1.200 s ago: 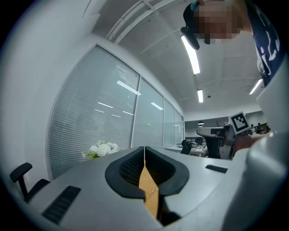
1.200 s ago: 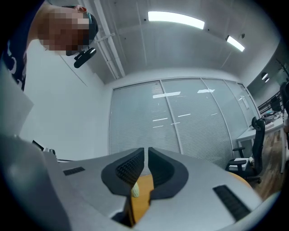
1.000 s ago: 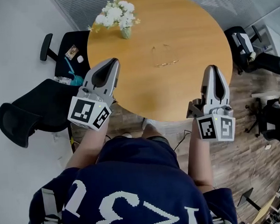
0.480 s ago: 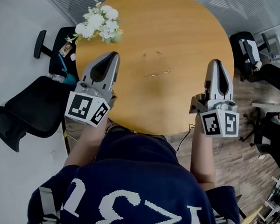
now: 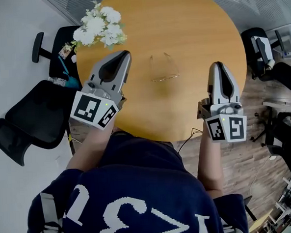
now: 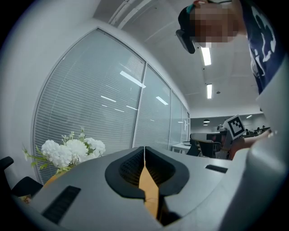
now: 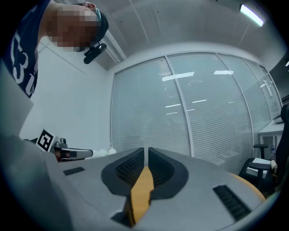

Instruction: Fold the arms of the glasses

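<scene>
both grippers have come forward from the near edge and now hang over the round wooden table [image 5: 199, 31], and the glasses [image 5: 165, 78] sit nearer to them than a second ago. left gripper [image 5: 126, 53] is over the near-left part of the surface, its jaws pressed tight together with nothing in them; through the hollow behind the tips only a sliver of the tabletop shows. right gripper [image 5: 217, 65] is over the near-right part, its jaws drawn in to a thin slit, also empty. the glasses lie on the surface toward the near edge, between the two grippers and closer to the left one, touching neither. their frame is thin and clear, so only the front bar and faint lines of the arms can be made out; the arms seem to reach toward the far edge, unfolded, though the lenses are almost lost against the wood. neither gripper view shows the glasses, since each gripper's own grey body fills the lower half of its view. white flowers [image 5: 99, 25] stand at the far-left edge, their vase hidden under the blooms. a black chair [image 5: 28, 123] stands off the left side, and more chairs [image 5: 275, 61] on the right are cut off by the frame.
</scene>
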